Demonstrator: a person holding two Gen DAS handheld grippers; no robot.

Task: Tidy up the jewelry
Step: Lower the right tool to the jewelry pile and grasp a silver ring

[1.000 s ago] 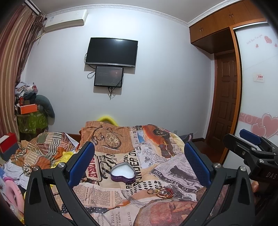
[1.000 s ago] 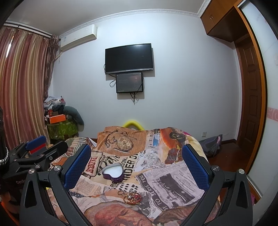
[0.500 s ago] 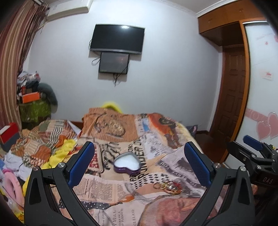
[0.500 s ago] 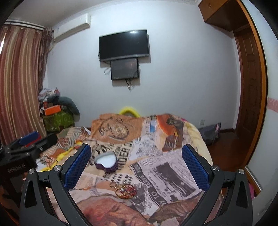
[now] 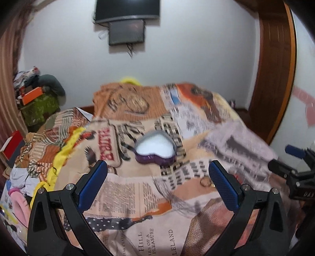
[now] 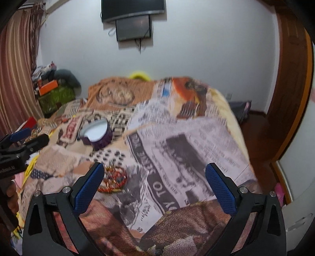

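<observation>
A purple heart-shaped box (image 5: 155, 150) with a white inside lies open on the bed; it also shows in the right wrist view (image 6: 97, 134). A small heap of jewelry (image 6: 115, 180), red and gold bangles and rings, lies on the bedspread just right of my right gripper's left finger. In the left wrist view only a gold ring (image 5: 204, 181) of it shows beside my left gripper's right finger. My left gripper (image 5: 157, 177) is open and empty, above the bed in front of the box. My right gripper (image 6: 154, 179) is open and empty, right of the jewelry.
The bed (image 5: 137, 216) has a newspaper-print spread. Loose clothes (image 5: 39, 157) pile at its left edge. A wooden door (image 5: 275, 69) stands at the right, a TV (image 6: 132, 7) on the far wall. Each gripper shows at the other view's edge (image 5: 295, 173) (image 6: 17, 149).
Both grippers have tilted down and moved closer to the bed. The box and jewelry now sit higher and larger in view. Both stay open.
</observation>
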